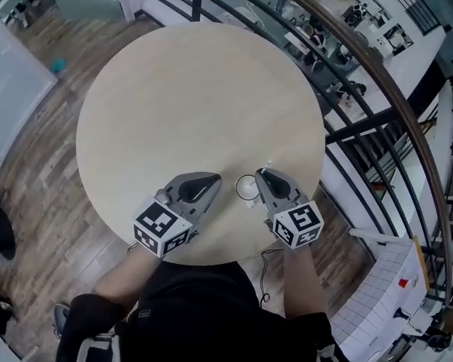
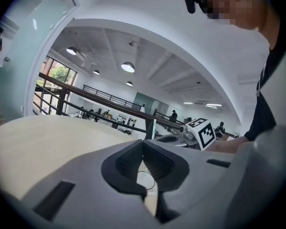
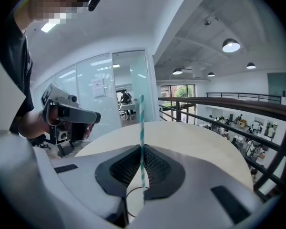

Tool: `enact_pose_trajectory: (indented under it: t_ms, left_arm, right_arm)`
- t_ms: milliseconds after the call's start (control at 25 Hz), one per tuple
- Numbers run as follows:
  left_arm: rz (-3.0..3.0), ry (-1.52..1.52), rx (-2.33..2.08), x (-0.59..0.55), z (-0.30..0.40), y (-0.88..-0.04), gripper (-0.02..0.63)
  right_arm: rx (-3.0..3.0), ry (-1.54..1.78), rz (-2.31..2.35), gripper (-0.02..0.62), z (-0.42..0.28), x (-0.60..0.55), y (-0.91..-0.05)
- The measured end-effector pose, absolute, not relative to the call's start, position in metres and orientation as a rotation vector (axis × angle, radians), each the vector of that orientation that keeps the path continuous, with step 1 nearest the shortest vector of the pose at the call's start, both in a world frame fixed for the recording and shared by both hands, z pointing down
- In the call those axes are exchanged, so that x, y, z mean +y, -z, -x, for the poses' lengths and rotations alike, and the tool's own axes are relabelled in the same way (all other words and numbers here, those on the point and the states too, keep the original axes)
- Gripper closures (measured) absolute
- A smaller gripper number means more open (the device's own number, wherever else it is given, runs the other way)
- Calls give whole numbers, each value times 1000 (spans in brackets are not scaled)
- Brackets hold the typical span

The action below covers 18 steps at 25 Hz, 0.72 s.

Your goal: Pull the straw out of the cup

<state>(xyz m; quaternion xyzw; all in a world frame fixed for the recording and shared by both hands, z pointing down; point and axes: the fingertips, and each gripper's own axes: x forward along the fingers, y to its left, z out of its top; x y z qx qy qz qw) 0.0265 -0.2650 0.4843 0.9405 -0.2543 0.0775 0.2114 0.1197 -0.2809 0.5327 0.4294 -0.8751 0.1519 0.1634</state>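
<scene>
Right gripper view: right gripper [image 3: 142, 148] clamps straw [image 3: 141, 113].
Left gripper [image 2: 143, 143] closed, empty: unheld cup [image 1: 238, 188] may tip if straw drags.

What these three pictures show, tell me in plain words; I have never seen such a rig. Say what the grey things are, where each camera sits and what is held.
There is no robot: a person holds a grey two-jaw gripper in each hand. The head view looks down from the person's head onto a round table, where a clear cup stands. The other two views come from cameras riding on the left gripper and the right gripper, looking along their jaws. The right gripper is shut on a striped straw, held upright over the cup. The left gripper's jaws are together with nothing between them.
</scene>
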Motion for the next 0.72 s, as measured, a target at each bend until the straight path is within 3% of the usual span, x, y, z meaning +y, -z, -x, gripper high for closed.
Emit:
enact_pose_trajectory:
  t_ms: [720]
  left_arm:
    - [-2737,-148,-619,-213,7,-420,598]
  right_arm:
    - [-2670,-357,-1374,563,-81,-221,-420]
